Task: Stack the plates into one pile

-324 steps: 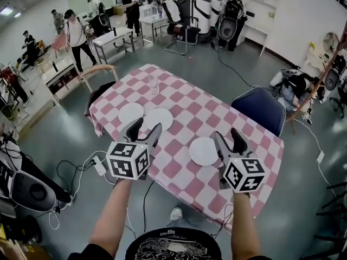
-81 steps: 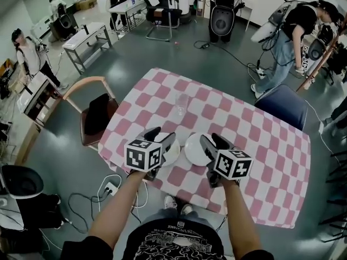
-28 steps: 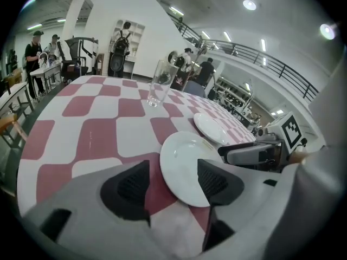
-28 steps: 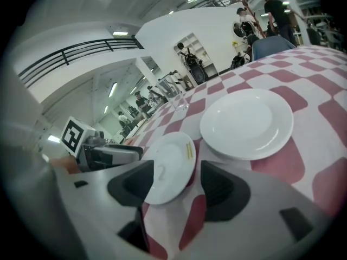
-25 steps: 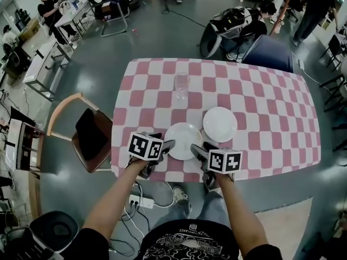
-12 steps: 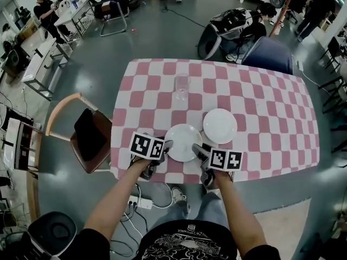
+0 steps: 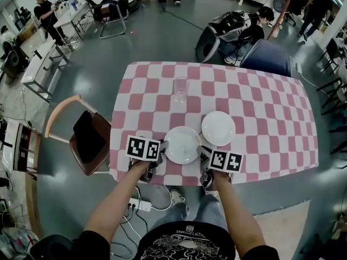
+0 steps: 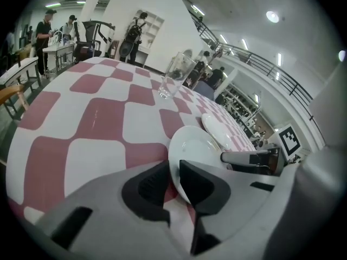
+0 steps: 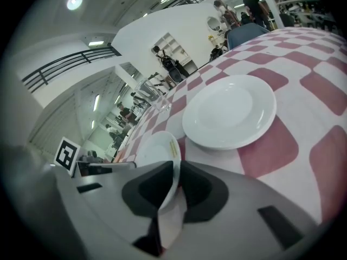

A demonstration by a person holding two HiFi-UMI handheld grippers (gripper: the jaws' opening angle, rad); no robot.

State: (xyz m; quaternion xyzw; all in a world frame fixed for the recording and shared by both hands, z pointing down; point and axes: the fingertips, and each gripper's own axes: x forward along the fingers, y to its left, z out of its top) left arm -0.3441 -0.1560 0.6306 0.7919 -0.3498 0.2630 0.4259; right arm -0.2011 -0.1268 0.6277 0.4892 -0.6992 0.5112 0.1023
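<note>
Left gripper (image 8: pixel 172 167) and right gripper (image 9: pixel 175 167): jaws just closed in, each pinching an opposite rim of the near white plate (image 7: pixel 182 144) at the table's near edge; forearms angled forward and down. Second white plate (image 7: pixel 218 128) just beyond it, to the right. Drinking glass (image 7: pixel 180 91) farther back. Red-and-white checked tablecloth (image 7: pixel 260 118); grey-green floor (image 7: pixel 135 42); wooden chair (image 7: pixel 89 140) at left. Square markers on the gripper cubes; no legible writing.
</note>
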